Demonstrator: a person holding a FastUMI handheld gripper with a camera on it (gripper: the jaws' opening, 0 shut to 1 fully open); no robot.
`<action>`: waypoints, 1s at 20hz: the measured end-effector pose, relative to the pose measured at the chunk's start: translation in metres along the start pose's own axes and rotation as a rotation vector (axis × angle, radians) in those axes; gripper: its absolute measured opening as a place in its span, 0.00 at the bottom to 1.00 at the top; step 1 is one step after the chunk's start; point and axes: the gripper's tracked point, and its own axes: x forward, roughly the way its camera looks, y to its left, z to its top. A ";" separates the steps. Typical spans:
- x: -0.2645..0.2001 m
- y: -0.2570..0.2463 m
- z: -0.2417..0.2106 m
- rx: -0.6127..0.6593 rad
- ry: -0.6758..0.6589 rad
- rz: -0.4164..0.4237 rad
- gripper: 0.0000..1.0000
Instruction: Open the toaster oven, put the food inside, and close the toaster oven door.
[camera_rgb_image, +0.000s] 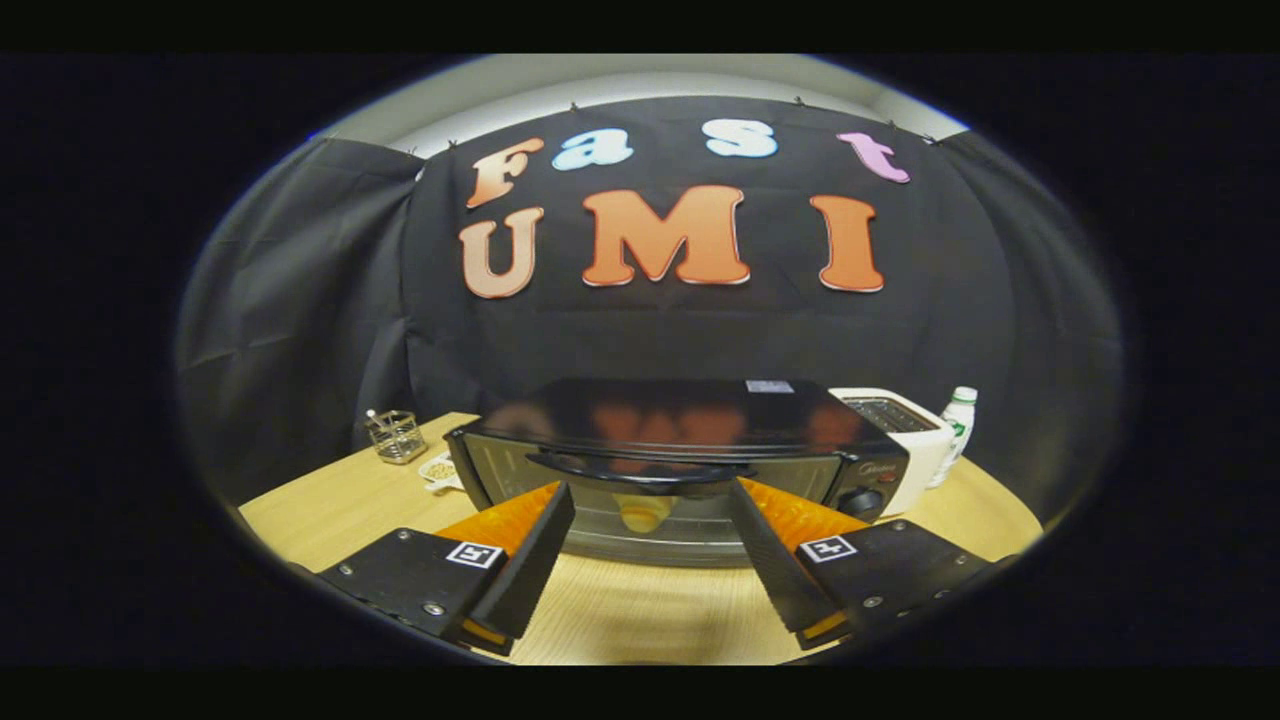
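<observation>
Facing shut toaster oven (680, 450), gripper (650, 500) spread wide.

Your fingers (545, 545) cover the lower corners of the oven (680, 455) door, the pale food (643, 513) behind its glass is too blurred to identify, and the oven hides most of the toaster (900, 425) and small dish (440, 470).

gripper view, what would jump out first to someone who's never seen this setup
The black toaster oven on the wooden table draws the eye first; its door is shut, with something pale yellow showing through the glass. The gripper is open just before it, fingers spread to either side of the curved door handle. Beside the oven stand a white toaster and a bottle.
</observation>
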 end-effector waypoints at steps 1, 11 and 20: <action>-0.011 0.001 0.016 -0.010 -0.044 0.004 0.92; -0.130 -0.027 0.147 -0.127 -0.385 -0.062 0.93; -0.183 -0.039 0.189 -0.091 -0.487 -0.039 0.97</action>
